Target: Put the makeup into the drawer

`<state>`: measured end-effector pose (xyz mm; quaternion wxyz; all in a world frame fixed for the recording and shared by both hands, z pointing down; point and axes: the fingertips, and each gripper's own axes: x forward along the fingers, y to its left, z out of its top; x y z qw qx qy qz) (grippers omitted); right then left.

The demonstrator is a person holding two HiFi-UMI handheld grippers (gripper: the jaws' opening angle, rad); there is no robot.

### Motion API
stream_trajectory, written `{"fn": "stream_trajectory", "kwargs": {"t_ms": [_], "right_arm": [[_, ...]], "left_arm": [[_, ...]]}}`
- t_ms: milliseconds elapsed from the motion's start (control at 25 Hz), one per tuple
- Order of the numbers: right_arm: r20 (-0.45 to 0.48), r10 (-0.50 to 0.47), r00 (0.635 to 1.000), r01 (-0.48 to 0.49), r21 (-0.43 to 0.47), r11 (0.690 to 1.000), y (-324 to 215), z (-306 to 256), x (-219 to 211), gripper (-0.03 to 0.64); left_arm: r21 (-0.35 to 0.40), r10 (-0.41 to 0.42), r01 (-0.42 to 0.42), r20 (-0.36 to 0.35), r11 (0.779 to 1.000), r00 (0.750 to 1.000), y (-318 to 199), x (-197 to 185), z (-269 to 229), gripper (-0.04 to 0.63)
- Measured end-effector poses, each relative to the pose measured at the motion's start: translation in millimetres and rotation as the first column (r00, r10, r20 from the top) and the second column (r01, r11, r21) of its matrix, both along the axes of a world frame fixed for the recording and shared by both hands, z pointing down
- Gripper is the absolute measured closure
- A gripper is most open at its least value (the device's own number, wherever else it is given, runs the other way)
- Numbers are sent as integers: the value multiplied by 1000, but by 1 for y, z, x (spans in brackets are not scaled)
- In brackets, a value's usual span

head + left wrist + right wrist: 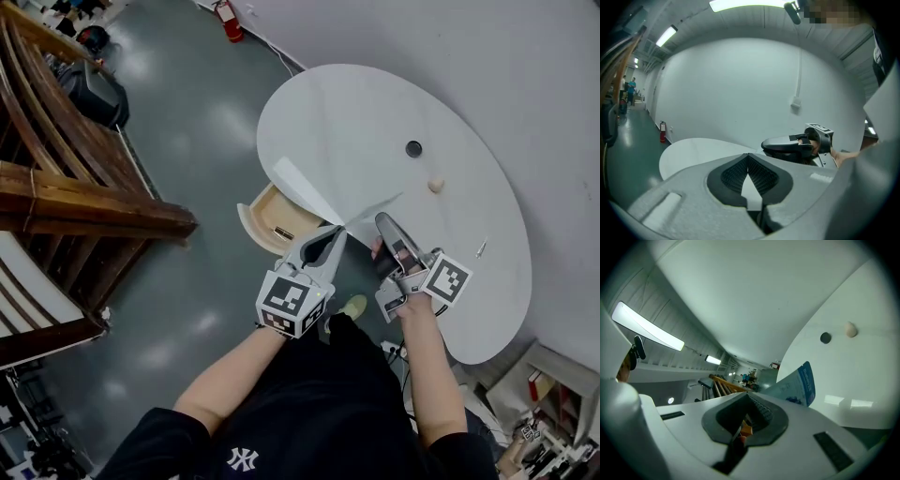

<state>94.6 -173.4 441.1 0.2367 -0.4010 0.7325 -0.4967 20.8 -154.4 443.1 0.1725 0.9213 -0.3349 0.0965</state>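
A flat white makeup packet (328,192) with a blue-printed edge hangs over the table's near rim, in front of the open wooden drawer (265,217). My left gripper (336,234) is shut on the packet's near corner; in the left gripper view a white sliver of the packet (750,185) shows between the pads. My right gripper (382,221) hovers just to the right of it, jaws shut, with nothing clearly held. In the right gripper view the packet (797,385) rises beyond that gripper (749,398). The right gripper (787,143) also shows in the left gripper view.
On the white oval table (469,281) lie a small dark round thing (413,148) and a beige lump (436,186). A wooden frame (84,187) stands at the left, a red fire extinguisher (228,19) by the wall, and shelves (553,394) at the lower right.
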Motion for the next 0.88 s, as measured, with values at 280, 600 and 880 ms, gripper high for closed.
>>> {"fn": "stream_trajectory", "kwargs": {"t_ms": [280,600,880], "right_arm": [[17,-157,987,157,-6,988,-40,5,-93,603],[40,-327,944,329,-42,944,-74,41,-187,603],[52,-393,918,396,-84,914,-83,67,-237,603]], "left_arm": [[-12,-157,157,4,987,988,-29,-86,7,584],[-45,-299,300,24,953,954,-53,-170,31,586],[-71,-368,370,37,926,929,-60,-220,56,584]]}}
